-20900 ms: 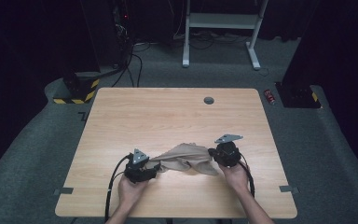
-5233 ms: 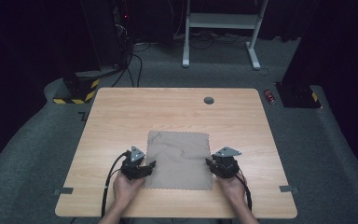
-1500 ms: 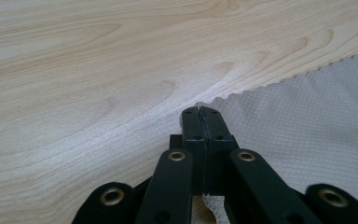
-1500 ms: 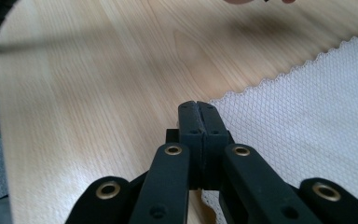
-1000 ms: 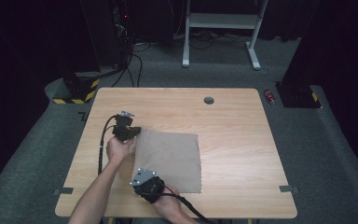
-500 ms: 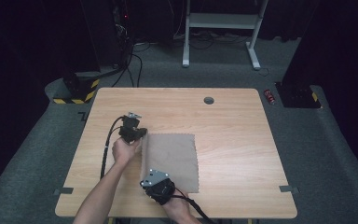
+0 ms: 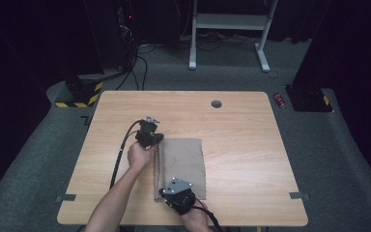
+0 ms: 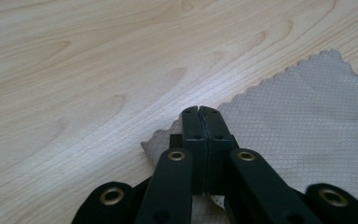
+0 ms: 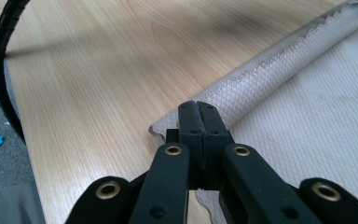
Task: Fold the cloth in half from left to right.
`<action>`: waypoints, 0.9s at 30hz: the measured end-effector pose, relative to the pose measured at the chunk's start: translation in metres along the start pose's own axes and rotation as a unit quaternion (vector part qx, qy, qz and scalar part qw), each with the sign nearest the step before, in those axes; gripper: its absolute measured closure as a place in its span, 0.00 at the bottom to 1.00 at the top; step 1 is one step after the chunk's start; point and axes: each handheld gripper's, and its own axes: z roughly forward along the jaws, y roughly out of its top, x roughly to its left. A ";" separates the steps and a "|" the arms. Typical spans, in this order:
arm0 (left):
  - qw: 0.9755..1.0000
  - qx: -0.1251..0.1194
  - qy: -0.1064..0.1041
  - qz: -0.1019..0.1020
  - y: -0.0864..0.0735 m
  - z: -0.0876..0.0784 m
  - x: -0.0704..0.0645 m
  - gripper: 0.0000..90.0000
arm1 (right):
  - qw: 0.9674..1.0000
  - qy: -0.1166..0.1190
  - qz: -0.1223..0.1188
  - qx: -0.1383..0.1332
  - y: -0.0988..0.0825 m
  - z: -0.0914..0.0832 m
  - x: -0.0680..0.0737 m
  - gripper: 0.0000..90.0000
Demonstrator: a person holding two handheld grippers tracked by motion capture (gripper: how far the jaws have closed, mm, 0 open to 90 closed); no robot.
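A rectangular light wooden table [image 7: 251, 140] with a small round grey grommet [image 7: 216, 103] in its upper middle carries a beige quilted cloth with scalloped edges [image 7: 186, 162], lying lower centre.

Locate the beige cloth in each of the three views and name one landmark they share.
High view: the beige cloth lies on the wooden table, left of centre, between the left claw and the right claw.
Left gripper view: right half, its scalloped corner pinched in the shut claw.
Right gripper view: right side, edge folded over, corner in the shut claw.
Shared landmark: the cloth's folded, scalloped left edge.
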 end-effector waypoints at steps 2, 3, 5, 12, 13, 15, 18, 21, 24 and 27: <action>1.000 0.000 -0.004 -0.001 0.001 0.003 -0.003 1.00 | 1.000 -0.003 0.002 0.001 -0.003 -0.002 -0.001 1.00; 1.000 -0.002 -0.010 -0.004 0.002 0.004 -0.006 1.00 | 1.000 -0.006 0.003 0.000 -0.006 -0.005 -0.003 1.00; 1.000 -0.003 -0.011 -0.002 0.004 0.006 -0.009 1.00 | 1.000 -0.009 0.009 -0.002 -0.009 -0.009 -0.004 1.00; 1.000 -0.002 -0.019 0.015 0.014 0.011 -0.023 1.00 | 0.999 -0.022 0.024 -0.007 -0.021 -0.020 -0.012 1.00; 1.000 -0.003 -0.022 0.018 0.016 0.011 -0.026 1.00 | 0.999 -0.024 0.026 -0.006 -0.023 -0.022 -0.014 1.00; 0.999 -0.004 -0.027 0.023 0.018 0.014 -0.031 1.00 | 0.999 -0.028 0.033 -0.005 -0.028 -0.026 -0.016 1.00; 0.999 -0.005 -0.035 0.020 0.020 0.018 -0.036 1.00 | 0.999 -0.035 0.038 -0.007 -0.033 -0.032 -0.019 1.00; 0.999 -0.005 -0.040 0.022 0.021 0.022 -0.041 1.00 | 0.998 -0.039 0.046 -0.009 -0.037 -0.037 -0.022 1.00; 0.999 -0.006 -0.044 0.024 0.024 0.025 -0.046 1.00 | 0.998 -0.046 0.047 -0.009 -0.040 -0.042 -0.023 1.00; 0.998 -0.006 -0.050 0.027 0.028 0.029 -0.055 1.00 | 0.997 -0.054 0.053 -0.012 -0.045 -0.050 -0.027 1.00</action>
